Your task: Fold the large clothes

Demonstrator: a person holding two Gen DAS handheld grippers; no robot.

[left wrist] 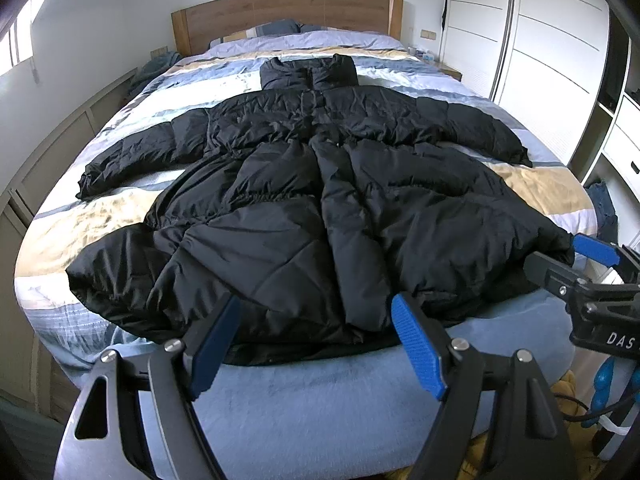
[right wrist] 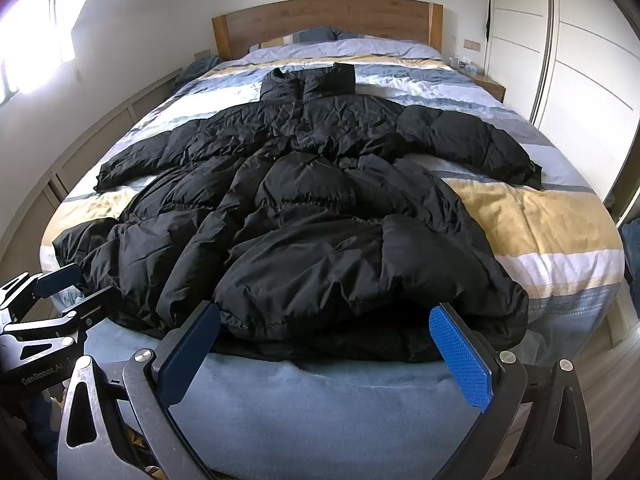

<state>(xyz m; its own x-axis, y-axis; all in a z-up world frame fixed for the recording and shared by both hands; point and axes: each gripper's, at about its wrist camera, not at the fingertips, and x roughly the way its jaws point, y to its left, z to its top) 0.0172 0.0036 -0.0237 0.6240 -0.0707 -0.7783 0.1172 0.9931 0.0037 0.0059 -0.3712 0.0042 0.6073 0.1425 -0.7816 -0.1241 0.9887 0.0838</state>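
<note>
Coat (left wrist: pixel 312 200), one, black and puffy, lies spread face up on the bed (left wrist: pixel 540 184), collar toward the wooden headboard (left wrist: pixel 288 12), both sleeves stretched out sideways, hem bunched at the foot end. Two hand-held grippers hover just short of that hem: the left hand-held gripper (left wrist: pixel 316 340) gapes wide and empty, and the right hand-held gripper (right wrist: pixel 328 348) likewise, near the hem's right corner.

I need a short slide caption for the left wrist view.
Open left gripper facing the hem of a black puffer coat spread on a striped bed.
</note>
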